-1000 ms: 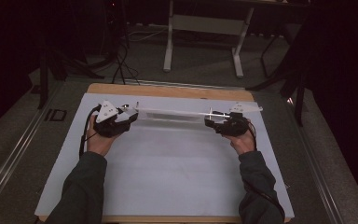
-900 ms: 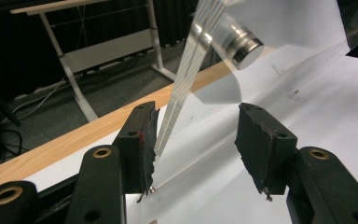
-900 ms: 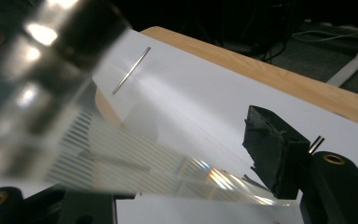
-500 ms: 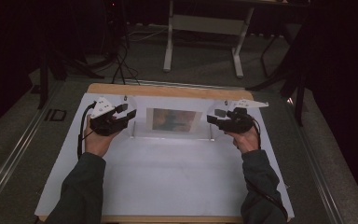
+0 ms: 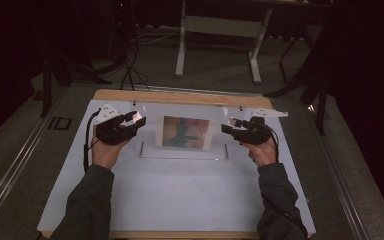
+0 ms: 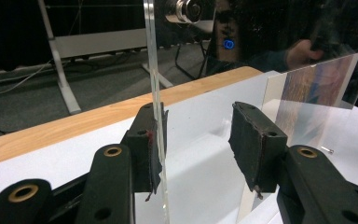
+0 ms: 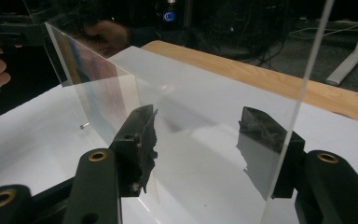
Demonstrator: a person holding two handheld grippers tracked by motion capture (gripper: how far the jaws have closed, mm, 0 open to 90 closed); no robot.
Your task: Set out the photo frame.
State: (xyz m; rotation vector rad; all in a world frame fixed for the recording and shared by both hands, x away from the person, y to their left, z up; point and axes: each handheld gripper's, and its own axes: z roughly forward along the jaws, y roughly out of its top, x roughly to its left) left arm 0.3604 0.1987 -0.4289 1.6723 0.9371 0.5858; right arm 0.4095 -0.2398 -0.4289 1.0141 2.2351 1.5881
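A clear acrylic frame (image 5: 182, 131) with a coloured picture (image 5: 186, 132) at its centre stood upright near the far edge of the white surface (image 5: 180, 195), between the two hands. The left gripper (image 5: 130, 121) had its fingers (image 6: 145, 144) spread wide around the frame's left edge, one touching the sheet, and the right gripper (image 5: 231, 126) likewise sat wide apart astride the right edge (image 7: 303, 98). Beyond the wooden surface edge (image 5: 180, 97) stood a white stand (image 5: 220, 30) and floor cables (image 5: 130, 65).

A clear acrylic frame (image 5: 184, 131) stands upright mid-table, a colourful picture (image 5: 186, 132) displayed inside its transparent panel.
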